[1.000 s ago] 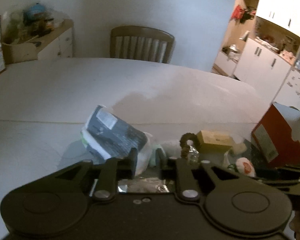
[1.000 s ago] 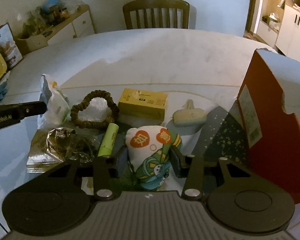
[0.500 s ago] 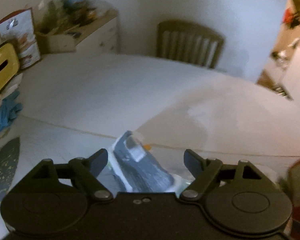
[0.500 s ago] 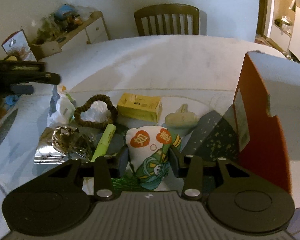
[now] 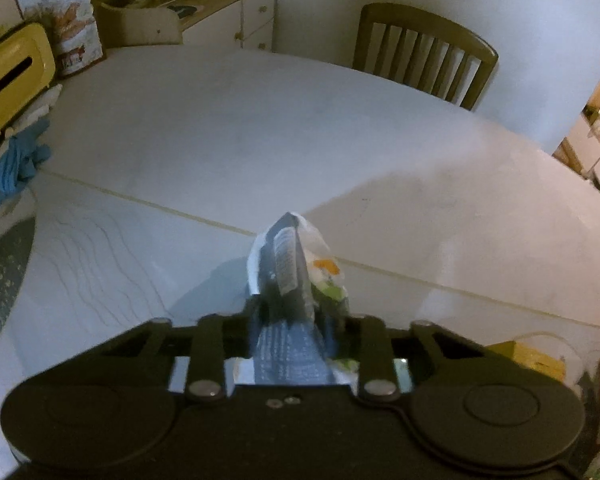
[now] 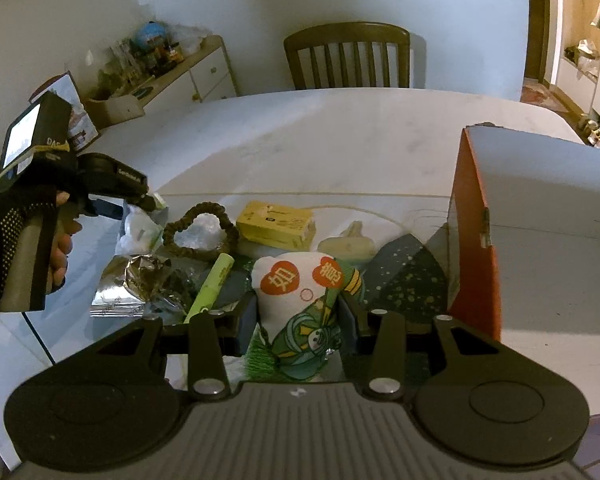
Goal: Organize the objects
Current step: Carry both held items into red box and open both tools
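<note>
My left gripper (image 5: 296, 316) has just been closing and pinches the grey packet (image 5: 286, 280). My right gripper (image 6: 298, 320) clamps the printed pouch (image 6: 300, 304), likely bound for the orange box (image 6: 476, 240).

Wooden slat-back chair (image 6: 347, 56) stands at bench's far edge. Cream sideboard (image 5: 236, 20), cluttered with jars, sits against wall beyond far-left corner. Yellow slotted box (image 5: 14, 76) rests at left edge, printed bag (image 5: 66, 16) behind it.

White table (image 6: 340, 140) with yellow box (image 6: 275, 224), scrunchie (image 6: 200, 232), green tube (image 6: 214, 282), perhaps foil wrapper (image 6: 140, 280).
</note>
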Demonstrator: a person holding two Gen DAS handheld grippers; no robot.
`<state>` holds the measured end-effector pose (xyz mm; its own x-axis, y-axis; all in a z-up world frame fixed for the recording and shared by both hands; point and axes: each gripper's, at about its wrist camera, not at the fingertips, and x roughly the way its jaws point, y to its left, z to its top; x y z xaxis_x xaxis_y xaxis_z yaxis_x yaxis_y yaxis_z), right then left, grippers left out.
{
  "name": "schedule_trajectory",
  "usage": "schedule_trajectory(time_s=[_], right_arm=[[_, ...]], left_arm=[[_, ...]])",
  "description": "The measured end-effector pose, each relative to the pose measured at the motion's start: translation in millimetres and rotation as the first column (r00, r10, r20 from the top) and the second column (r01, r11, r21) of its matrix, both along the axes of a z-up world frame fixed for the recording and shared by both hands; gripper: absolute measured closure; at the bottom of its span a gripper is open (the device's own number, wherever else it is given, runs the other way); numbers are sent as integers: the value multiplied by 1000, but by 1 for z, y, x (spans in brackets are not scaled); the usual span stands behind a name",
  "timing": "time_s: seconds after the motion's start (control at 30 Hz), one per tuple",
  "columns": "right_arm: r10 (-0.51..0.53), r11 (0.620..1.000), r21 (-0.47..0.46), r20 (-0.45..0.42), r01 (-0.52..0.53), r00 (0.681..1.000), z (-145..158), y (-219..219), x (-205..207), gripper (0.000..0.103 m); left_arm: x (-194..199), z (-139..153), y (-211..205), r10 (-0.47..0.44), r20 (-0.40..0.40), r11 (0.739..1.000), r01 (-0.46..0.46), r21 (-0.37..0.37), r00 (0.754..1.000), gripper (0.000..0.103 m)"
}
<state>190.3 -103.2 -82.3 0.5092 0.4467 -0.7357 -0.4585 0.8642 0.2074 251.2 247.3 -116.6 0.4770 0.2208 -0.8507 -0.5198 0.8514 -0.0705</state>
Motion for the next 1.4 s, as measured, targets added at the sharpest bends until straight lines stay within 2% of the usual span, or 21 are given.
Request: schedule_trajectory(time_s=[0.07,0.23,0.33,0.43,0.63,0.77,0.93,1.2,1.4], right_arm=[[-1,1000,7,-4,1,1000,1,-3,1,61],[11,999,32,1,-11,1000,12,-10,-1,61],[21,998,59,8,-21,1000,25,-18,-2,61],[32,996,81,26,-34,999,41,-27,-3,61],[37,994,104,53,-42,998,66,-54,-7,61],[20,994,105,76,-28,997,82,-80,-5,61],[-14,996,85,110,5,994,95,-114,1,61],[-103,994,36,132,99,986,92,-170,18,61],[-159,987,-4,131,161,978,80,-201,33,61]], left_arm=[[-6,3,-1,-3,16,1000,3,0,1000,83],[-22,20,-4,-12,65,1000,11,20,998,84],[-37,42,-12,-35,126,999,37,-12,991,84],[-47,67,-30,-95,192,994,104,-40,977,84],[-59,110,-82,-211,296,968,241,-69,931,84],[-57,127,-125,-285,327,941,328,-84,901,83],[-46,131,-174,-355,329,905,410,-113,875,83],[-7,131,-262,-507,304,830,552,-80,806,83],[28,115,-319,-598,251,776,629,-58,761,83]])
